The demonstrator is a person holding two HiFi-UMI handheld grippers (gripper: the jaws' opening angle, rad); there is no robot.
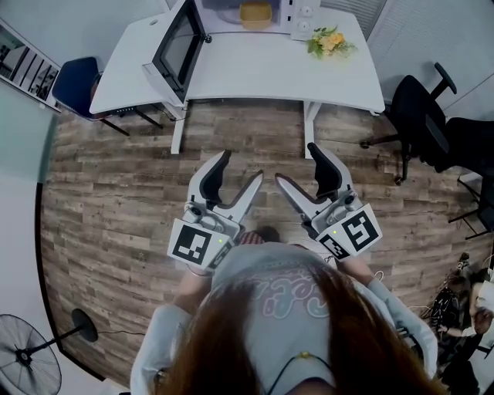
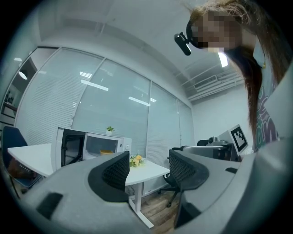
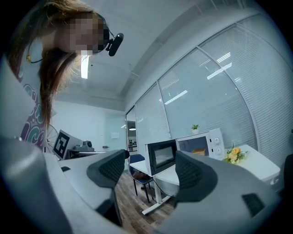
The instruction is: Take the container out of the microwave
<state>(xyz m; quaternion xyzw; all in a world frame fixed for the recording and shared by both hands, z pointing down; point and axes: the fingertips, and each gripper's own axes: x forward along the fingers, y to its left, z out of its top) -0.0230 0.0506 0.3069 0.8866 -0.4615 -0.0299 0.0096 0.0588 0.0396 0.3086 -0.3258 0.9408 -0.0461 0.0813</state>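
I'm standing on the wood floor (image 1: 116,193), well back from the white table (image 1: 278,73) on the far side. Two black office chairs (image 1: 421,116) sit to the right, and a blue chair (image 1: 73,83) is at the table's left end. The microwave (image 1: 301,17) stands at the far edge of the table, its door (image 1: 180,48) swung wide open to the left. Near me, my left gripper (image 1: 241,166) and right gripper (image 1: 296,163) hang side by side over the floor, both pointed toward the table. On each I see the jaws spread wide, with nothing between the pads but the room beyond; neither touches anything. A bunch of yellow flowers (image 1: 329,40) sits on the table just right of the microwave. The yellow container (image 1: 255,13) rests inside the open microwave cavity, well apart from both grippers.
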